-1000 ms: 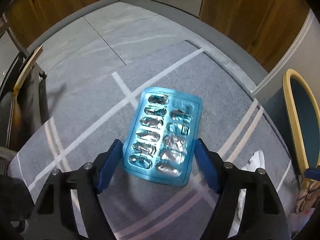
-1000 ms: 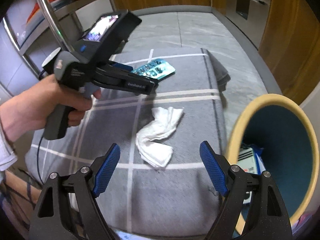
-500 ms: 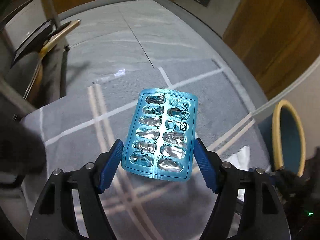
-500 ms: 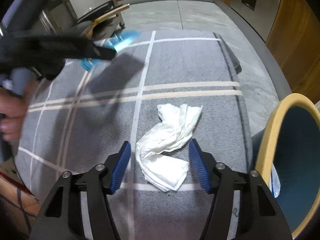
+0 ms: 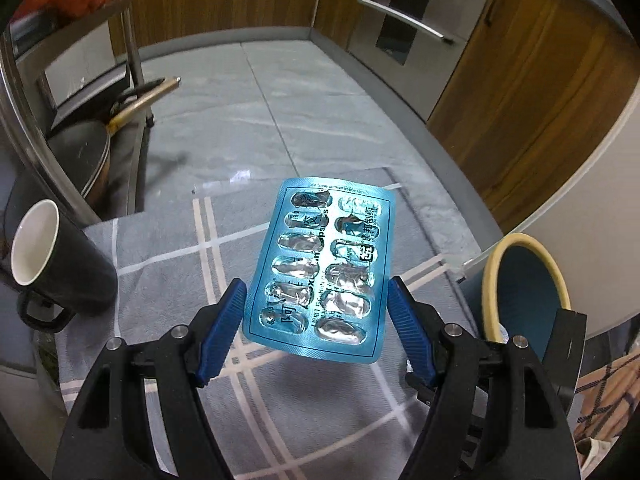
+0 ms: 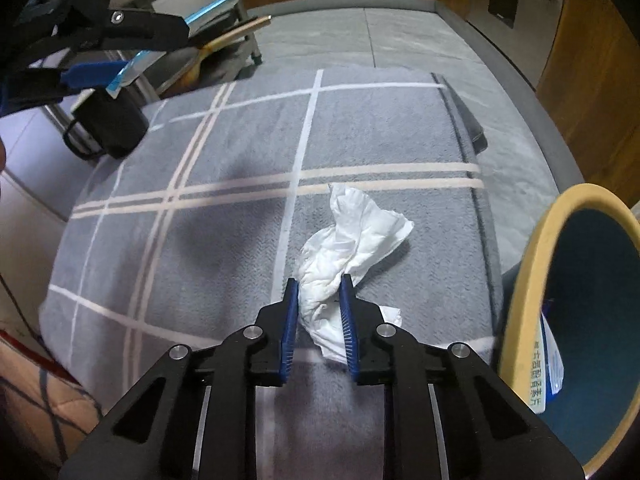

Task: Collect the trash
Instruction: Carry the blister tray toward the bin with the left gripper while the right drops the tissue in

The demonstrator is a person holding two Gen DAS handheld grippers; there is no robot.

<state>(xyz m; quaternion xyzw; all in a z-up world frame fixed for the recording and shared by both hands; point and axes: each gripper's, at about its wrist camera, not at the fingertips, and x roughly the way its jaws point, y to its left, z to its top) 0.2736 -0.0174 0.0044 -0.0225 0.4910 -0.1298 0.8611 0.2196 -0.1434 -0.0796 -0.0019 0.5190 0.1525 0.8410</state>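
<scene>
Hiding part of itself behind the fingers, the crumpled white tissue (image 6: 352,248) sits clamped between the right gripper (image 6: 320,298) pads, its loose end spreading ahead of the jaws on the grey plaid cloth (image 6: 200,208). The left gripper (image 5: 316,312) grips the empty blue blister pack (image 5: 324,268) by its side edges, the sheet standing forward of the jaws above the cloth; from the right wrist view it shows only edge-on. Right of both jaws stands a teal bin with a yellow rim (image 6: 520,280), cut off by the frame, probably holding a printed packet (image 6: 548,364). A black mug (image 5: 60,264) stands left of the left jaws. Beyond lie grey floor tiles (image 5: 280,92) and wooden cabinets (image 5: 532,80).
</scene>
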